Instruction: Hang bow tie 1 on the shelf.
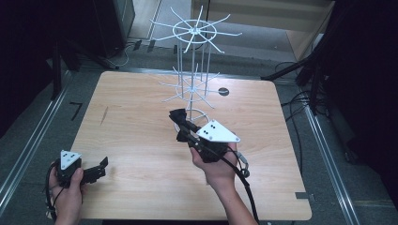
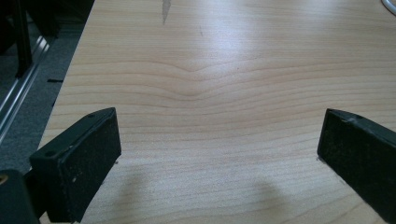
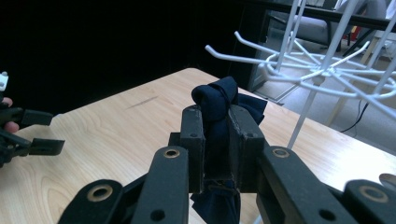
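Dark blue cloth sits clamped between the right tongs

dark navy cloth, small bundled piece, rolled and knotted at top. clamped between jaws of right gripper, pads pressing both sides. knotted end sticks up above jaw tips, loose folds flare to one side, tail hangs below jaws. held off table, upright along jaws. in high view cloth sits near base of white wire rack, below its lower hooks, not touching them.
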`<state>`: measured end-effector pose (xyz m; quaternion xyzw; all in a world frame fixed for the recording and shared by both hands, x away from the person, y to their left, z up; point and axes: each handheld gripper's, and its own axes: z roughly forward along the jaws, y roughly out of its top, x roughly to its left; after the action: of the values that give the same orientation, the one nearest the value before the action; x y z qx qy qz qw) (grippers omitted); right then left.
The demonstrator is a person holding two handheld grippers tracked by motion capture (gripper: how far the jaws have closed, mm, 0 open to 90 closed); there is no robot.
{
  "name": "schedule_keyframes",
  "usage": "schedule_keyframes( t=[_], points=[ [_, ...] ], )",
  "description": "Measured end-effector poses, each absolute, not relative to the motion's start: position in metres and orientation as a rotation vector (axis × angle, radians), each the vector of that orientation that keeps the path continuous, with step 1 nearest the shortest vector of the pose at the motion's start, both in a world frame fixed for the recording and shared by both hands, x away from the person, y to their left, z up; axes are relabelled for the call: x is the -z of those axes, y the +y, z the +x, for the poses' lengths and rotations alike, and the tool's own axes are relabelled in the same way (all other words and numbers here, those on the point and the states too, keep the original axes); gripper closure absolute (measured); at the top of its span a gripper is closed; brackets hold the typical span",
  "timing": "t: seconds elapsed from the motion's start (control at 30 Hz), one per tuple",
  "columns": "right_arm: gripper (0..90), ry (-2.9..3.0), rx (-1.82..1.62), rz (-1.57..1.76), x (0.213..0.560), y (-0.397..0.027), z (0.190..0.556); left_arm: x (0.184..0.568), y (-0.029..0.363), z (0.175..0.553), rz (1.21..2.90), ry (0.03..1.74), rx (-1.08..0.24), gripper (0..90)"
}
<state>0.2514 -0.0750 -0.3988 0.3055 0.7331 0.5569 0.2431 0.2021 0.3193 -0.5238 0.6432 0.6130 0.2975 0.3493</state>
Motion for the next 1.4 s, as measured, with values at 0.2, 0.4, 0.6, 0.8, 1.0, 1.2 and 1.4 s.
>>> schedule_keyframes(
  t=[0.2, 0.4, 0.6, 0.8, 1.0, 1.2, 1.4],
  points=[
    [79.1, 1.987, -1.531, 0.83, 0.391, -0.076, 0.254, 0.524, 0.319, 0.202, 1.666, 1.587, -0.772, 0.0],
    [78.9, 1.976, -1.541, 0.813, 0.382, -0.076, 0.258, 0.524, 0.32, 0.202, 1.665, 1.588, -0.77, 0.0],
    [78.5, 1.964, -1.541, 0.809, 0.377, -0.078, 0.261, 0.524, 0.319, 0.202, 1.664, 1.587, -0.772, 0.0],
    [78.0, 1.959, -1.535, 0.827, 0.376, -0.081, 0.267, 0.524, 0.319, 0.202, 1.663, 1.588, -0.772, 0.0],
    [77.6, 1.942, -1.536, 0.867, 0.378, -0.086, 0.274, 0.524, 0.319, 0.202, 1.664, 1.588, -0.772, 0.0],
    [77.1, 1.934, -1.541, 0.896, 0.379, -0.09, 0.279, 0.524, 0.32, 0.202, 1.664, 1.587, -0.772, 0.0],
    [76.5, 1.916, -1.598, 0.962, 0.383, -0.101, 0.287, 0.524, 0.319, 0.202, 1.663, 1.587, -0.773, 0.0]
  ],
)
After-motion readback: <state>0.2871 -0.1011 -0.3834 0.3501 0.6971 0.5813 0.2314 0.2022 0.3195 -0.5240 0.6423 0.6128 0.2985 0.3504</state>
